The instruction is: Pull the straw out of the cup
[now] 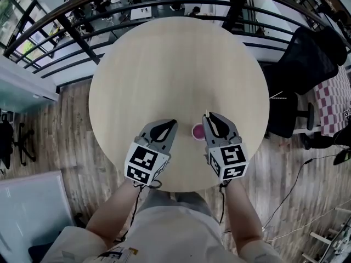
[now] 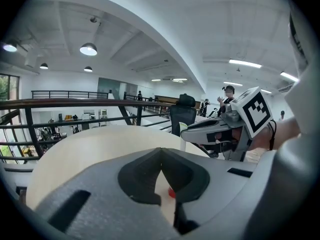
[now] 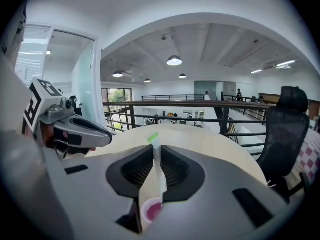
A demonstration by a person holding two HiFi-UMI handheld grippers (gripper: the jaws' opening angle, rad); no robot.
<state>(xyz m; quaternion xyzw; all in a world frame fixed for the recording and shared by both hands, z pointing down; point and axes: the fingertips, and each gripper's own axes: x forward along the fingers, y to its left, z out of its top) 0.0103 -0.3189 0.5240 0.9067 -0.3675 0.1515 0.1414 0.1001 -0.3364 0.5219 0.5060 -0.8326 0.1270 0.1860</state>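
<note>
A small pink cup (image 1: 197, 131) stands on the round pale wood table (image 1: 175, 64), near its front edge and between my two grippers. My right gripper (image 1: 210, 118) is shut on a white straw (image 3: 157, 169) with a green tip (image 3: 152, 137). The straw stands upright between the jaws, and its lower end hangs just over the cup (image 3: 151, 211). The left gripper view shows that straw (image 2: 183, 135) at the right gripper's (image 2: 192, 132) tip. My left gripper (image 1: 171, 125) hovers left of the cup, shut with nothing in it (image 2: 161, 154). A sliver of the cup (image 2: 171, 193) shows below its jaws.
A black railing (image 1: 137, 10) curves round the table's far side, with a lower floor beyond it. A black office chair (image 1: 307, 64) stands to the right of the table. Wooden floor surrounds the table.
</note>
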